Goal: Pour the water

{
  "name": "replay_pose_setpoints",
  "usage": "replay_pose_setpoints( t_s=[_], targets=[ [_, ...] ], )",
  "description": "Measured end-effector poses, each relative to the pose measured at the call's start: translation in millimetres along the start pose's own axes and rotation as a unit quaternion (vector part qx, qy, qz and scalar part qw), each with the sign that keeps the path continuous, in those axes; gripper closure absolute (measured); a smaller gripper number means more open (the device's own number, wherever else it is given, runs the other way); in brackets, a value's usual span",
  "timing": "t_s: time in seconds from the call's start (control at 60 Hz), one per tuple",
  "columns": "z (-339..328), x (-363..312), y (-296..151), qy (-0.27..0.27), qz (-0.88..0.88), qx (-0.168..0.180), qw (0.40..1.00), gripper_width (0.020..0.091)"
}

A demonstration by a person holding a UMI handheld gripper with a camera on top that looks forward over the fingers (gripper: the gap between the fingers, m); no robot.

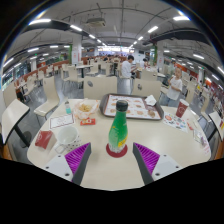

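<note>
Standing upright just ahead of your gripper [113,160]: green bottle [118,131] (fingers apart, nothing held), centred between them

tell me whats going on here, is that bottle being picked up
Not yet. A hand-held gripper is lined up on a green bottle with a red cap, standing upright on the table just ahead of its open fingers, untouched. A tray lies beyond the bottle. No pouring has begun.

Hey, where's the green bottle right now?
The green bottle stands upright on the table, just ahead of the open gripper, with the dark tray behind it.
</note>
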State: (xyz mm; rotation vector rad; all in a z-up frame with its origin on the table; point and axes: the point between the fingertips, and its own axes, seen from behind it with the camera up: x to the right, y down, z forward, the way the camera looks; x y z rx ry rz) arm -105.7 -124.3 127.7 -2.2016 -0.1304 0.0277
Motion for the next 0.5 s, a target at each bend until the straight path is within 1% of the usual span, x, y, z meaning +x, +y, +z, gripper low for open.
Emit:
replay_pose_setpoints(
  t_s=[0.1,0.25,0.45,0.5],
  targets=[
    [-36,-20,-3,0.008,0.006,-0.018,1.000,0.0260],
    [-69,-47,-11,0.014,0.009,-0.026,1.000,0.0260],
    [-85,-62,-20,0.027,0.025,-0.027,0.999,0.0260],
    [-86,-67,-22,0.021,0.039,-0.023,0.999,0.0258]
  ],
)
